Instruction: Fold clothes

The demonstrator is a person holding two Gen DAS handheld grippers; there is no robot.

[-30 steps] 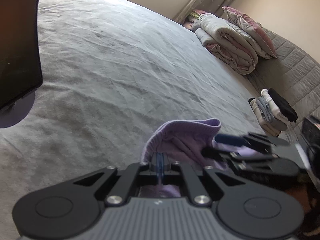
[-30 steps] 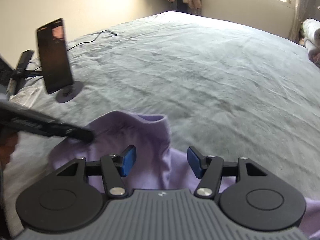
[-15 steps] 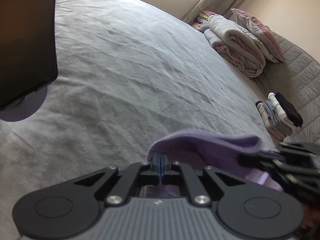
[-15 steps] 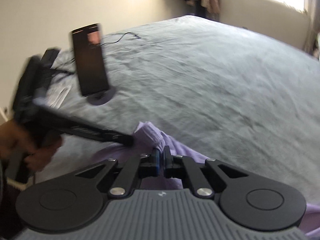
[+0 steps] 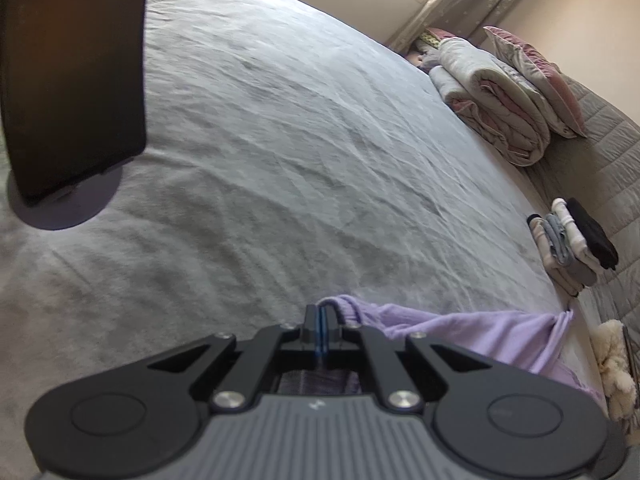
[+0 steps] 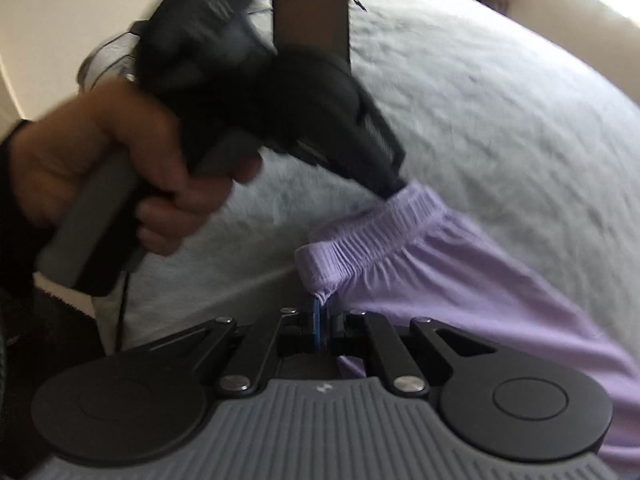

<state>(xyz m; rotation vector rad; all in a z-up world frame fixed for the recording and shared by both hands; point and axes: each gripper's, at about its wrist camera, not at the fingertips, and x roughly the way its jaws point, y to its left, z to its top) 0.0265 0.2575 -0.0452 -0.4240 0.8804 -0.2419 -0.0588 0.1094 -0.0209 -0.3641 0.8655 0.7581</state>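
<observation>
A lilac garment [image 5: 480,332] with an elastic waistband [image 6: 384,224] is stretched over the near edge of the grey bed [image 5: 300,140]. My left gripper [image 5: 322,312] is shut on one end of the waistband. In the right wrist view a person's hand [image 6: 120,160] holds that left gripper [image 6: 394,190], whose tip pinches the far end of the band. My right gripper [image 6: 318,304] is shut on the band's near corner. The band runs taut between the two grippers, and the rest of the garment trails to the right.
A dark phone on a round stand [image 5: 76,80] stands on the bed at the left. A stack of folded clothes [image 5: 572,244] lies at the right edge. A folded duvet [image 5: 496,96] and a pillow [image 5: 536,76] lie at the back right.
My right gripper closed on the lilac waistband and drew away from the left one, pulling the bunched band out straight. The left gripper kept its grip and barely moved.
</observation>
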